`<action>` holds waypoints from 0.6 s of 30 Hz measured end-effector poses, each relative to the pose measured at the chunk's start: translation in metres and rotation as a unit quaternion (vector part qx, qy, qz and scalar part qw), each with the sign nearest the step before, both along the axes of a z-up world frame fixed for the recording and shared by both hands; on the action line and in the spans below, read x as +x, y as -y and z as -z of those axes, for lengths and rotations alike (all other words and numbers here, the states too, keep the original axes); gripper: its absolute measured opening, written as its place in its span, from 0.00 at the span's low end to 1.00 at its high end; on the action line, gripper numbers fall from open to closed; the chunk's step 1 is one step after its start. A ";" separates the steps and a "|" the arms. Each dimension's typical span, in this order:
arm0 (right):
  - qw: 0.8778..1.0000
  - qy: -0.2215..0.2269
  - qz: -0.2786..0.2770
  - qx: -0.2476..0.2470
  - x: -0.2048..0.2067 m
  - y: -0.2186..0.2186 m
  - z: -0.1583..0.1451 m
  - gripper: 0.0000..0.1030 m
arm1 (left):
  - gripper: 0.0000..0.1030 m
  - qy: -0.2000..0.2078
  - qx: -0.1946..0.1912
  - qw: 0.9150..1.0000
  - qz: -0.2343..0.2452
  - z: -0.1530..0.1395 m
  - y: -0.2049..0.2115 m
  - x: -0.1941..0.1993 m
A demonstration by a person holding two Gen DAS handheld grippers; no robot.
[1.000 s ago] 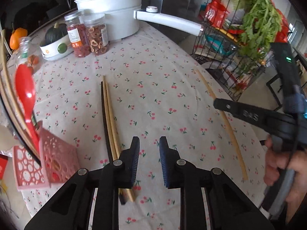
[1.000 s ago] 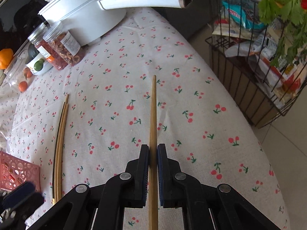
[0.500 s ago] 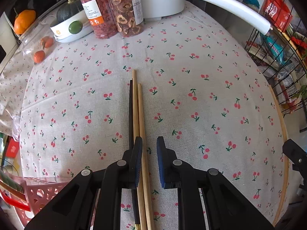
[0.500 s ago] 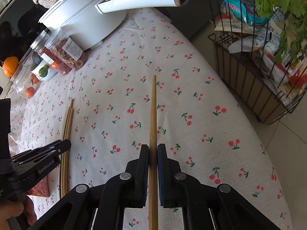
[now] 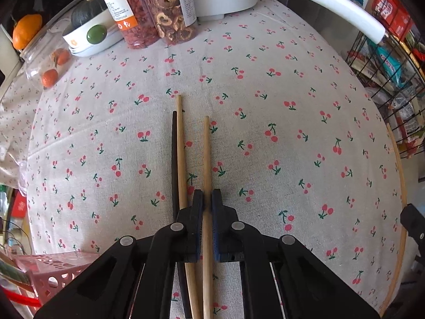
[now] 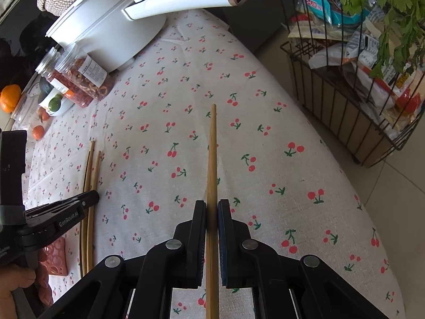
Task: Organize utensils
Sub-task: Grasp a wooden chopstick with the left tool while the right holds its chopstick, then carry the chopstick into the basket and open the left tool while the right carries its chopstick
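Four chopsticks (image 5: 180, 143): each gripper (image 5: 207, 199) clamps one, two lie loose.

The left tongs (image 5: 207, 199) point steeply down at the surface (image 5: 292, 138), their jaws closed with a wooden chopstick (image 5: 206, 159) pinched between the pads. The right tongs (image 6: 212, 207) tilt down too, jaws clamped on a second chopstick (image 6: 212, 159). In the right wrist view the left tongs sit low at the left edge, with a hand (image 6: 13, 281) gripping the handle.
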State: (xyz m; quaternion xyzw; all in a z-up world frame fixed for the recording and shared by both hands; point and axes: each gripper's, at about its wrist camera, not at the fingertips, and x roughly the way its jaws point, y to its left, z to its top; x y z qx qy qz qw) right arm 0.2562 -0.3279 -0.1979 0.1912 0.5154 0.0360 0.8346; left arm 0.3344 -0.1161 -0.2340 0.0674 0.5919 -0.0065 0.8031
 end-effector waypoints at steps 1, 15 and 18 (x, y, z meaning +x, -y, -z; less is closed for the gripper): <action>1.000 0.003 -0.001 -0.001 -0.002 -0.001 -0.003 0.05 | 0.06 0.006 0.000 1.000 0.009 -0.003 0.004 -0.005; 0.997 0.074 0.005 -0.029 -0.045 -0.017 -0.065 0.05 | 0.06 0.135 -0.081 0.983 0.093 -0.103 0.003 -0.114; 0.995 0.097 0.010 -0.020 -0.057 -0.022 -0.082 0.05 | 0.06 0.166 -0.102 0.976 0.098 -0.124 -0.010 -0.140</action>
